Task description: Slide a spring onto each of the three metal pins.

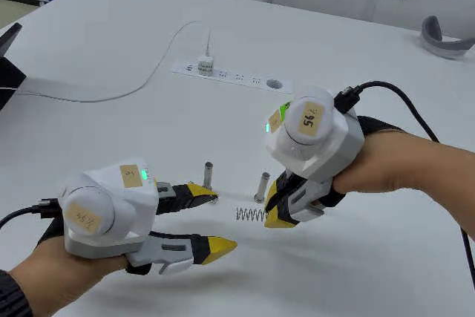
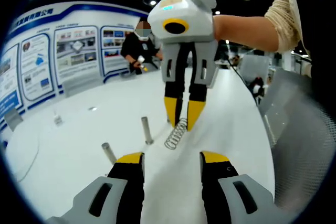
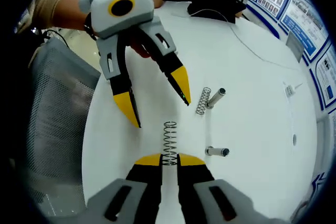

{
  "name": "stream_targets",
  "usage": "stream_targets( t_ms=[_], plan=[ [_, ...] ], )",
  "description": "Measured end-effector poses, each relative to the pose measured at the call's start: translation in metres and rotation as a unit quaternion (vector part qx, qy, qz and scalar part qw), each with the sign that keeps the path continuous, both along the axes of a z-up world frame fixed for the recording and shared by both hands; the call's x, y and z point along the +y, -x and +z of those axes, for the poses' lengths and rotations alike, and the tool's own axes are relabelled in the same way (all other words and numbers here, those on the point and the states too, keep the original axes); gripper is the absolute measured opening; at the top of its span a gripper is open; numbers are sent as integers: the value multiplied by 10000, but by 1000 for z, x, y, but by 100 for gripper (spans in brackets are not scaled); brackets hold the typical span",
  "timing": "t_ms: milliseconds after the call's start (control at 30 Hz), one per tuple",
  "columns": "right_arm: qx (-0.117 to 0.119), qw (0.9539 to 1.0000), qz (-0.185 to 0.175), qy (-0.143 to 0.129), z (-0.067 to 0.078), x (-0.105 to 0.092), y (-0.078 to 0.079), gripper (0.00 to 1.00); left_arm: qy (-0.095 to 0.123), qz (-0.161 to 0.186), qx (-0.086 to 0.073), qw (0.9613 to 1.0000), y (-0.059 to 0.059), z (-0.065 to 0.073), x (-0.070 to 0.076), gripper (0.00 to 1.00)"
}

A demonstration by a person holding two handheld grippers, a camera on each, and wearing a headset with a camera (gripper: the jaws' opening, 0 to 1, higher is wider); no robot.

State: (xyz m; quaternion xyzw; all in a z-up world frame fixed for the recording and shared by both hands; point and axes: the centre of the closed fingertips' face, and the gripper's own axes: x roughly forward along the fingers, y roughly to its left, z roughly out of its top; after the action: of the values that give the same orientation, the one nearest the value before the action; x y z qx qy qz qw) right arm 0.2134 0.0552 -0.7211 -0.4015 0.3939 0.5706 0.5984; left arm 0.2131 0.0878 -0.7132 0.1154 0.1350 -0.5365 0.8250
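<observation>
White tabletop, with a white power strip at its far side. My right gripper is nearly closed, its yellow tips pinching one end of a coiled metal spring. The spring's long axis lies level with the table, and its free end points left toward my left gripper, whose jaws stand wide apart and hold nothing. Two short grey metal pins stand upright just beyond the spring: the right pin beside my right gripper, the left pin near the left gripper's far tip. A second spring lies just beside the left pin.
</observation>
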Motion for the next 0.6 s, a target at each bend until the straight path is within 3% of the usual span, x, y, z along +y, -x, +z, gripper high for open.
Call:
stream_targets(
  t_ms=[433, 533, 600],
  plan=[
    [51, 9996, 272, 67, 1, 6, 10, 12, -39, -269, -171, 9995, 4, 0, -14, 29],
    [51, 9994, 327, 71, 2, 7, 13, 12, -114, -330, -325, 9989, 4, 0, -15, 23],
    [60, 9993, 362, 86, 2, 7, 14, 12, -116, -352, -329, 9988, 4, 0, -16, 21]
  ],
)
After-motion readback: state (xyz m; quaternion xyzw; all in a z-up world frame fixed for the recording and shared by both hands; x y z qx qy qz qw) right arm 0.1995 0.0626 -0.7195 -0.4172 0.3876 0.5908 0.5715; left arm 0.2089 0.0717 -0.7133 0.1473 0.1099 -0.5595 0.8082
